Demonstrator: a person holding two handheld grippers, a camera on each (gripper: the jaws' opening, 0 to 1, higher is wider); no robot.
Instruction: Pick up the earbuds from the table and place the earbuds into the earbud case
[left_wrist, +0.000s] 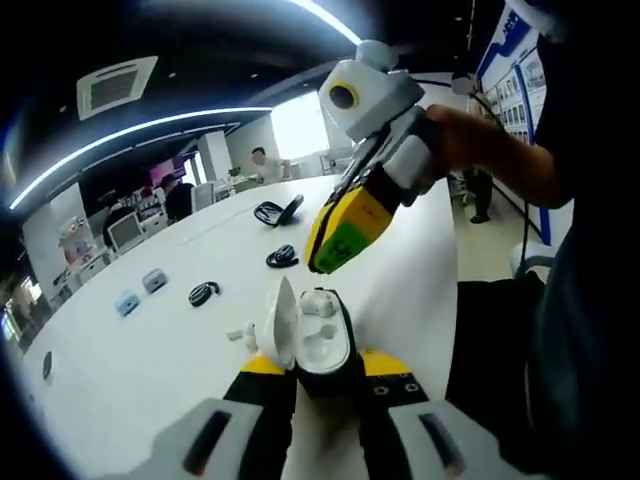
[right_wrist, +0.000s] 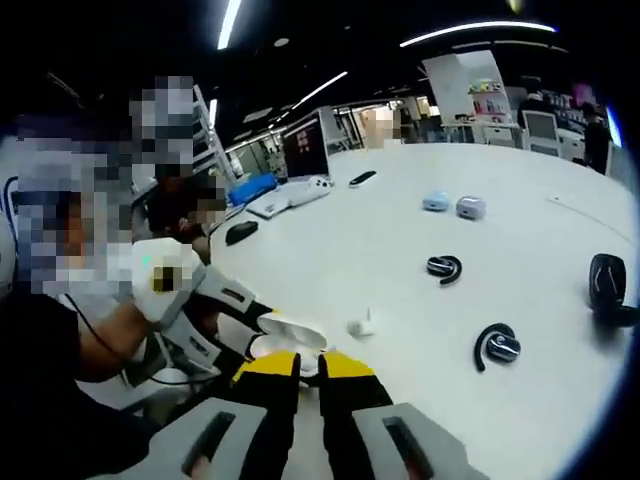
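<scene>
We see a big white table (left_wrist: 150, 370) stretching far back, also in the right gripper view (right_wrist: 400, 260). Left gripper (left_wrist: 325, 365) is clenched on an open white earbud case (left_wrist: 320, 340), lid (left_wrist: 280, 320) tipped up to the left, one white earbud (left_wrist: 318, 303) seated inside. Right gripper (left_wrist: 335, 255) comes in from the upper right just above the case, held by a hand (left_wrist: 470, 140); its yellow tips look pressed together, though we can't tell whether anything is pinched between them. In the right gripper view the right gripper (right_wrist: 308, 372) sits over the case (right_wrist: 290, 335), jaws close together, left gripper (right_wrist: 245, 315) gripping the case from the left. A loose white earbud (right_wrist: 360, 323) lies on the table just right of the case, also seen near the lid (left_wrist: 240, 333). Farther out: black ear-hook earbuds (right_wrist: 444, 267), (right_wrist: 497, 346), a black case (right_wrist: 606, 282) at the right, two pale closed cases (right_wrist: 436, 201), (right_wrist: 470, 207) beyond.
</scene>
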